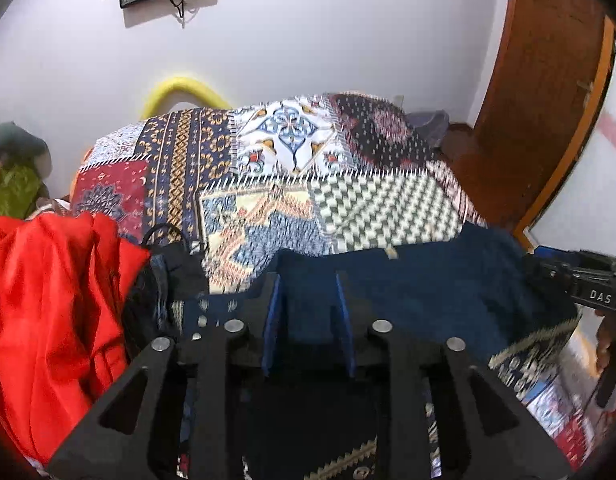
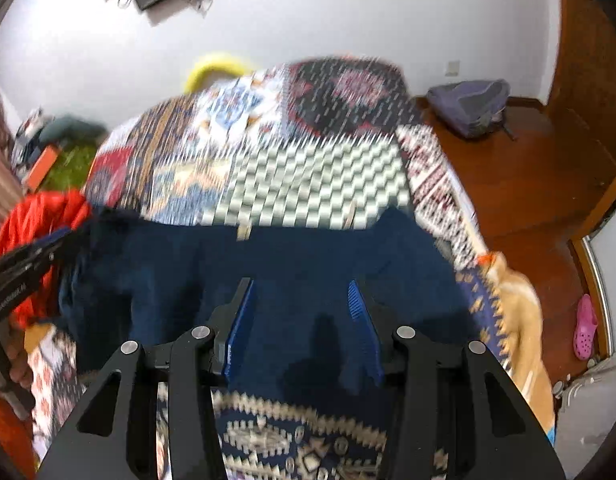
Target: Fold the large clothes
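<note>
**Navy garment down on the bed, fold barely begun**

I'm over the bed [image 2: 328, 176] now, both tools aimed at the navy garment [image 2: 291, 256] spread across the near part of the patchwork cover; it lies fairly flat, its far edge running across the checkered patch, its near edge close under my wrists; my left gripper [image 1: 308, 280] has its blue fingers [image 1: 272, 320] parted with cloth showing between them, gripping nothing that I can see; my right gripper [image 2: 301, 286] is spread wide too, hovering above the middle of the fabric, nothing pinched; so both are released; from here I see no clean crease yet, though blur hides detail, so I judge the laying-out done and the folding itself still ahead; the red garment [image 1: 47, 312] sits heaped at my left, unfolded, likely waiting its turn; next I'd need to pick an edge or corner of the navy one and carry it over.
</note>
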`<action>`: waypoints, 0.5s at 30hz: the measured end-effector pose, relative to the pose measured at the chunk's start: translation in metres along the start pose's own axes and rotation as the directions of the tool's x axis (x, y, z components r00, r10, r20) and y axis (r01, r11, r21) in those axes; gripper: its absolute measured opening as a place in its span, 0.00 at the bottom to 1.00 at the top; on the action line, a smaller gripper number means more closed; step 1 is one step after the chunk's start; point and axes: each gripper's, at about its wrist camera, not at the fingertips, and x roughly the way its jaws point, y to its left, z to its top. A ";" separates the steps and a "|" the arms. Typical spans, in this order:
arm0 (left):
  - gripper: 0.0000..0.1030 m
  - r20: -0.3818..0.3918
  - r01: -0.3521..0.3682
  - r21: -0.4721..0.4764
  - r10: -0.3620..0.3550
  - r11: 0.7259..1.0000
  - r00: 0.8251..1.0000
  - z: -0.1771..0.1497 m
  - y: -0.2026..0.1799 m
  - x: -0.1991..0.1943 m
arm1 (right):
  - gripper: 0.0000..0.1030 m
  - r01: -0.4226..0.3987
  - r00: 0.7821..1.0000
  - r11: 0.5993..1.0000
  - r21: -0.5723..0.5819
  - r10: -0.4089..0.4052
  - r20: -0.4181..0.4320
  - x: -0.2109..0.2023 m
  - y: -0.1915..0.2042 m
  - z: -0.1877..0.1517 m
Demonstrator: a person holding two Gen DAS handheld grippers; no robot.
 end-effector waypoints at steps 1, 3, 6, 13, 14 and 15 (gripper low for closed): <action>0.33 -0.011 0.009 0.006 -0.009 1.000 1.000 -0.006 -0.002 0.001 | 0.43 -0.006 1.000 1.000 -0.008 0.006 -0.018 0.004 -0.001 -0.002; 0.37 -0.037 0.039 0.012 -0.039 0.999 0.999 -0.020 -0.006 0.005 | 0.43 -0.014 0.997 0.999 -0.034 0.011 -0.073 0.015 0.001 -0.015; 0.43 -0.086 0.076 0.037 -0.072 0.996 0.994 -0.043 -0.015 0.010 | 0.43 -0.002 0.986 0.996 -0.087 -0.012 -0.166 0.033 0.003 -0.031; 0.45 -0.165 -0.079 0.058 0.088 0.995 0.982 -0.074 -0.001 0.051 | 0.43 0.062 0.983 0.986 -0.156 -0.088 -0.163 0.033 -0.005 -0.045; 0.45 -0.168 -0.076 0.040 0.082 0.996 0.982 -0.079 0.006 0.055 | 0.43 0.080 0.983 0.984 -0.160 -0.104 -0.151 0.027 -0.008 -0.048; 0.45 -0.162 -0.067 0.031 0.071 0.997 0.984 -0.083 0.008 0.055 | 0.43 0.084 0.984 0.983 -0.164 -0.108 -0.144 0.023 -0.010 -0.050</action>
